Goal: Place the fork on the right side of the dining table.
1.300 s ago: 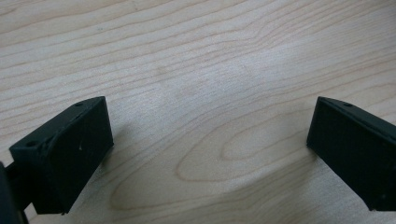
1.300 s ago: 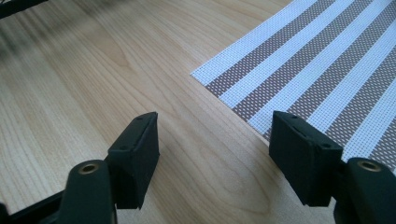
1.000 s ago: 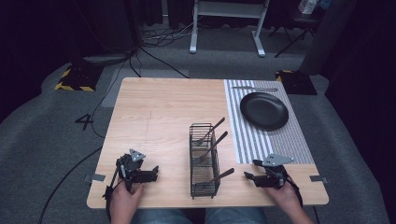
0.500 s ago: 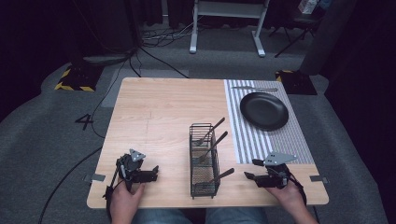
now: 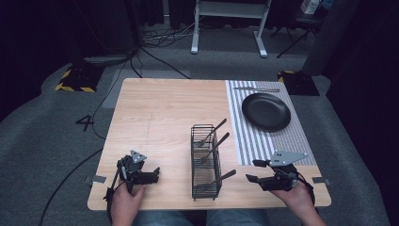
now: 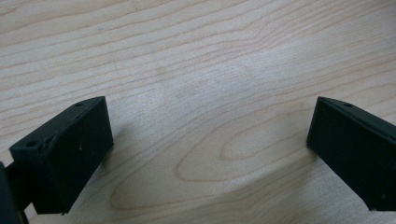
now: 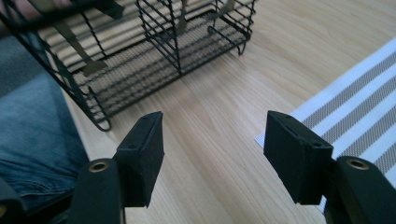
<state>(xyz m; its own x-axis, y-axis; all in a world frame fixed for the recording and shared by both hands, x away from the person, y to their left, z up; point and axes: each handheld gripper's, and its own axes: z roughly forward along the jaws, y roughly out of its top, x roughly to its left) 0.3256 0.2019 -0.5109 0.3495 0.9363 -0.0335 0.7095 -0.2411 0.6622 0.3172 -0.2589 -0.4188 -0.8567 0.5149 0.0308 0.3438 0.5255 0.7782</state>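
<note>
Dark studio floor surrounds a pale wooden table (image 5: 160, 122). Nothing has shifted over the last second, so the work looks not yet begun. At lower left of the high view, the left gripper (image 5: 153, 175) rests on bare wood, jaws spread wide and empty. At centre stands a black wire cutlery caddy (image 5: 205, 162) with three utensils leaning out. At lower right, the right gripper (image 5: 251, 173) points toward the caddy, jaws wide and empty. At upper right, a black plate (image 5: 266, 111) and a fork (image 5: 256, 89) sit on a striped placemat (image 5: 254, 141).
</note>
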